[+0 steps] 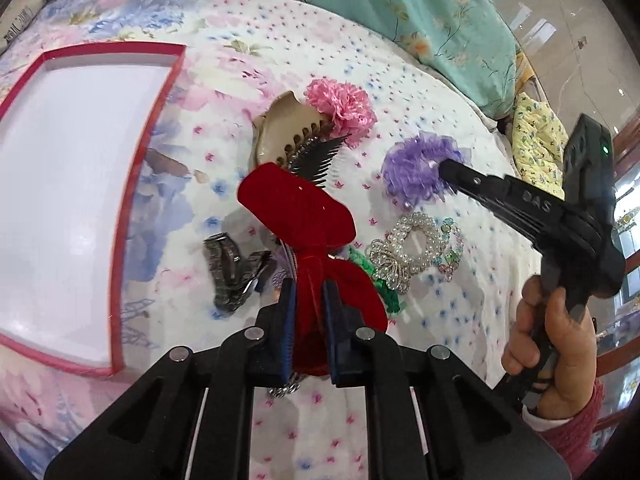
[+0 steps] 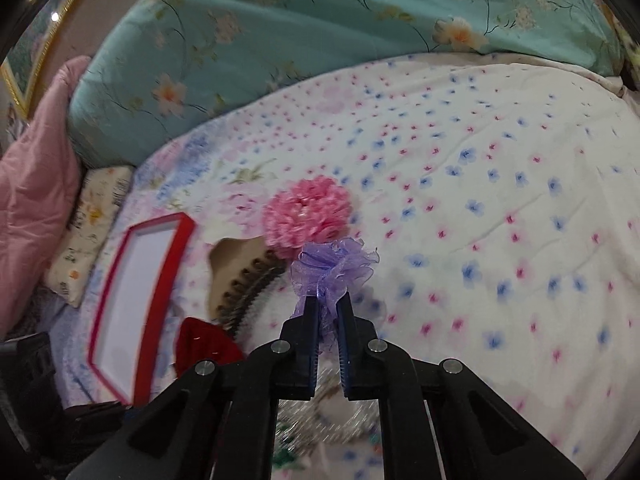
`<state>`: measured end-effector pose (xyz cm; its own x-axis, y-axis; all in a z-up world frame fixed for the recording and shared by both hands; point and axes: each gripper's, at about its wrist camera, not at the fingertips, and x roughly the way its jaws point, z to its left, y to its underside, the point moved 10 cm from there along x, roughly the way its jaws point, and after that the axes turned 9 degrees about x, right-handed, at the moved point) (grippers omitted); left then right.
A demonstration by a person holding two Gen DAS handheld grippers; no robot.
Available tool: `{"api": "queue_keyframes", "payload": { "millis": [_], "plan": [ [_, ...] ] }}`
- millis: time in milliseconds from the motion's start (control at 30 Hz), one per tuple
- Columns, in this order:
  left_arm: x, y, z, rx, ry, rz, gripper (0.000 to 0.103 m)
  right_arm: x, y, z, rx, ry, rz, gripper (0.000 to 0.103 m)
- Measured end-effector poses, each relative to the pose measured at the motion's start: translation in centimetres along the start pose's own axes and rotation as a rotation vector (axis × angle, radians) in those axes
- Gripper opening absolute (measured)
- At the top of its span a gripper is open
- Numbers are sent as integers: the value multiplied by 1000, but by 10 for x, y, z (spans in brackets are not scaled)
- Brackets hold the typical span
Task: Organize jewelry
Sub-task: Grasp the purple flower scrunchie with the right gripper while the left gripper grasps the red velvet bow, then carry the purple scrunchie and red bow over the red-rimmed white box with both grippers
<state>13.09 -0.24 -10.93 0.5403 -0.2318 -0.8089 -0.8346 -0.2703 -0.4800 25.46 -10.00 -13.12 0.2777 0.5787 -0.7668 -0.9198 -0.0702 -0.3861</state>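
Left wrist view: the left claw pinches the red velvet bow at its knot, lifted over the bed beside the red-rimmed white tray. Soft and light, it should hold best there. The right claw, angled down, nips the frilly purple organza scrunchie by its ruffles; flimsy, likely to slip.

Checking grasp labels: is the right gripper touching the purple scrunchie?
Touching. The right wrist view shows the purple scrunchie pinched between the fingers of the right gripper; the left wrist view shows its tips buried in the ruffles.
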Motion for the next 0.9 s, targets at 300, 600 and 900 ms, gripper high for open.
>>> {"api": "queue_keyframes", "payload": {
  "millis": [300,600,900],
  "plan": [
    [-41,-3,23,-17,-22,-87,9,-24,24,47,-28,-106,7,7],
    [-79,-22,82,-95,-82,-176,9,-1,43,112,-83,-202,67,7],
    [-100,-38,149,-175,-147,-228,9,39,40,179,-105,-288,99,7]
  ]
}}
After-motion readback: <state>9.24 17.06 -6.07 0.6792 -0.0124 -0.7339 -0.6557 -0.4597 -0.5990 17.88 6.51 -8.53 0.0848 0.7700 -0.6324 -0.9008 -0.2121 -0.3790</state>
